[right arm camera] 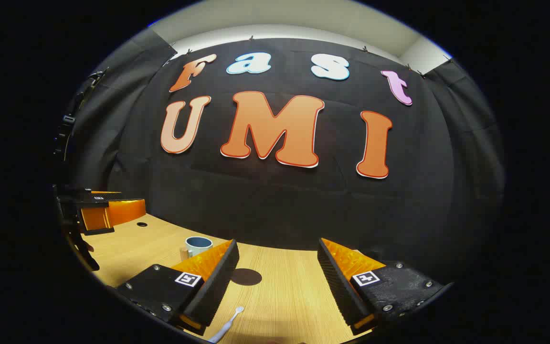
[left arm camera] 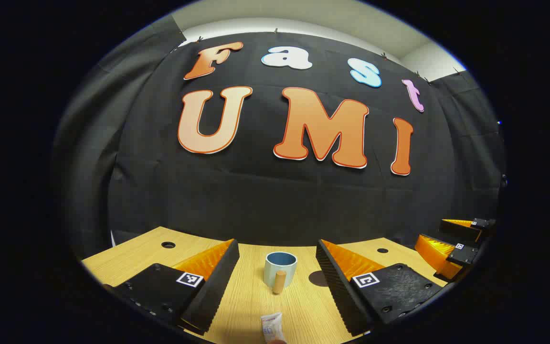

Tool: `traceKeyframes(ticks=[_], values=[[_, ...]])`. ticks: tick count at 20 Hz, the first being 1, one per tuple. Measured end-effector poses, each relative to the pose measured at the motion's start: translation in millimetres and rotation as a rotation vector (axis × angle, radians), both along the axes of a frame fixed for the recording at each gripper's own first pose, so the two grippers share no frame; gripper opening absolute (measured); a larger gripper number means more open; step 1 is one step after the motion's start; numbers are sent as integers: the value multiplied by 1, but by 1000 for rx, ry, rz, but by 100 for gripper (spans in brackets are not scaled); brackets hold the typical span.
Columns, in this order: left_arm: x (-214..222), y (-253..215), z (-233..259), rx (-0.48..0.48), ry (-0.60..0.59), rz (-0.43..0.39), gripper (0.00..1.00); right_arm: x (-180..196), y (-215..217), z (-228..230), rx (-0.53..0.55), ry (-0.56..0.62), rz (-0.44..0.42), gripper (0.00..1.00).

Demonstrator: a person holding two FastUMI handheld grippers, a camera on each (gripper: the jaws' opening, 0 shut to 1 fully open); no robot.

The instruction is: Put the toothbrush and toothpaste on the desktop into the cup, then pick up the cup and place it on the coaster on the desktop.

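Wooden desk (left arm camera: pixel 251 306) carries everything untouched: cup (left arm camera: pixel 280 270) empty mid-desk, coaster (right arm camera: pixel 246 276) bare beside it, toothpaste (left arm camera: pixel 272 327) and toothbrush (right arm camera: pixel 227 326) lying at the near edge, left gripper (left arm camera: pixel 277 277) and right gripper (right arm camera: pixel 277 282) both spread wide, holding nothing

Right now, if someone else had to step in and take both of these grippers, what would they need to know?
Left gripper: open, holding nothing, aimed at the cup.
Right gripper: open, holding nothing, above the coaster.
The cup stands upright on the desktop, off the coaster.
Toothpaste lies on the desktop in front of the left gripper; toothbrush lies before the right.
Done: nothing.
Left: both items into the cup, then the cup onto the coaster.
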State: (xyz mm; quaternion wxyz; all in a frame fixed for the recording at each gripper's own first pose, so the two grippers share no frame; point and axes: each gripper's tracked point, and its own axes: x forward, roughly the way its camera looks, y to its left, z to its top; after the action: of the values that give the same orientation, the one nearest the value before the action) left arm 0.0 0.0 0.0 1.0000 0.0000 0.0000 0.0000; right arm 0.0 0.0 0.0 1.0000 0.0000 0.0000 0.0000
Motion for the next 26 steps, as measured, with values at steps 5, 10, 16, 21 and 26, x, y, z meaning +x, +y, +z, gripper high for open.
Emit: traceKeyframes(ticks=[5, 10, 16, 21, 26], values=[[-1, 4, 2, 5, -11, 20, 97, 1, 1, -1, 0, -3, 6, 99], [-4, 3, 6, 27, -25, 14, 97, 2, 4, -3, 5, 0, 18, 99], [-7, 8, 13, 32, -50, 51, 100, 2, 8, -4, 18, 0, 33, 99], [-6, 11, 0, 29, -12, 54, 97, 1, 16, -15, 17, 38, 48, 99], [-4, 15, -30, 50, 81, 56, 98, 0, 30, -42, 16, 118, 75, 99]])
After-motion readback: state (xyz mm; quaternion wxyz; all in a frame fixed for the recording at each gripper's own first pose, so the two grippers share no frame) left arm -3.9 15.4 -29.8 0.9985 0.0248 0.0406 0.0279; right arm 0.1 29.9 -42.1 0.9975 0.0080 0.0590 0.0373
